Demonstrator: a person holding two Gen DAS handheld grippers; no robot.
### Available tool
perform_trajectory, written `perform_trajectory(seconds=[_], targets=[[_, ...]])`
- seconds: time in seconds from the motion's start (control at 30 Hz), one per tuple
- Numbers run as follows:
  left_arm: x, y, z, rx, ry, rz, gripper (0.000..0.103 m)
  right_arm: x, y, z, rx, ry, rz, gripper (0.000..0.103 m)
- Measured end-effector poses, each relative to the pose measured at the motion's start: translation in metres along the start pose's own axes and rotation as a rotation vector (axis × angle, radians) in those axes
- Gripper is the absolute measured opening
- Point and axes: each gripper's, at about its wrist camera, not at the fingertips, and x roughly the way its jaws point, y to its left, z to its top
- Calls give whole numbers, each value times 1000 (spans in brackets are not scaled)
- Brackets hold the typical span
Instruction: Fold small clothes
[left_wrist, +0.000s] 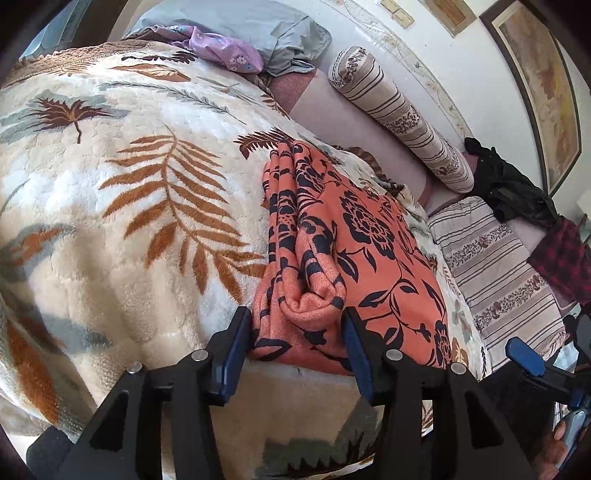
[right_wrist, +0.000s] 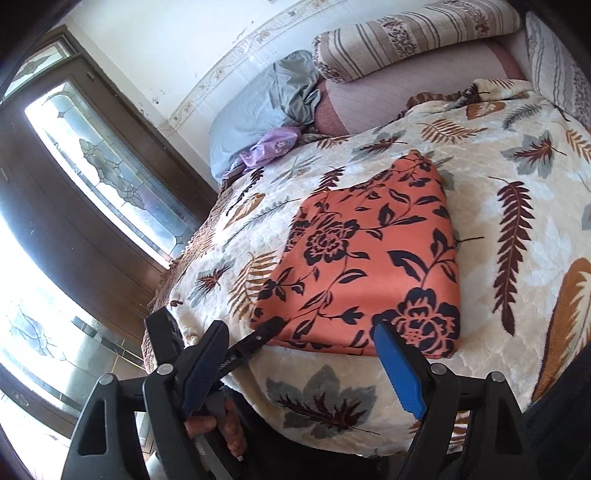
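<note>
Left wrist view: leaf-print blanket (left_wrist: 110, 221), seemingly on bed.

Plenty out of sight around the folded orange floral cloth (left_wrist: 354, 236)!

Its near edge slips behind the left gripper (left_wrist: 299, 339) fingers, and whether those pads touch fabric can't be told. In the right wrist view, the right gripper (right_wrist: 325, 354) covers the cloth's lower edge. The framed picture (left_wrist: 539, 92) is cut by the rim, the red plaid garment (left_wrist: 561, 262) too.
</note>
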Motion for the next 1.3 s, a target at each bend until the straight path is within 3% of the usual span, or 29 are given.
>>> perform_trajectory(seconds=[0.23,0.43,0.73,0.9,1.03,1.1,1.17,1.3], targets=[[0,-1,-1,2,-1,-9,56,31,22,-5,6,72,64,83],[-1,-2,-2,1,-7,-1,56,36,31,-14,-90,79,107,83],[2,-19,-5,72,7,123,56,-5,-52,-1,117,-33,101,83],[-7,-41,9,50,78,273,58,-18,-96,-1,246,-62,122,83],[-24,-64,30,76,-6,222,65,-14,-127,-1,356,-56,133,84],[-22,-75,45,107,-38,210,77,-6,-136,3,393,-47,142,85],[-11,-80,59,134,-60,199,83,4,-143,12,409,-35,141,85],[35,-70,73,170,-10,223,84,27,-154,42,396,-8,104,85]])
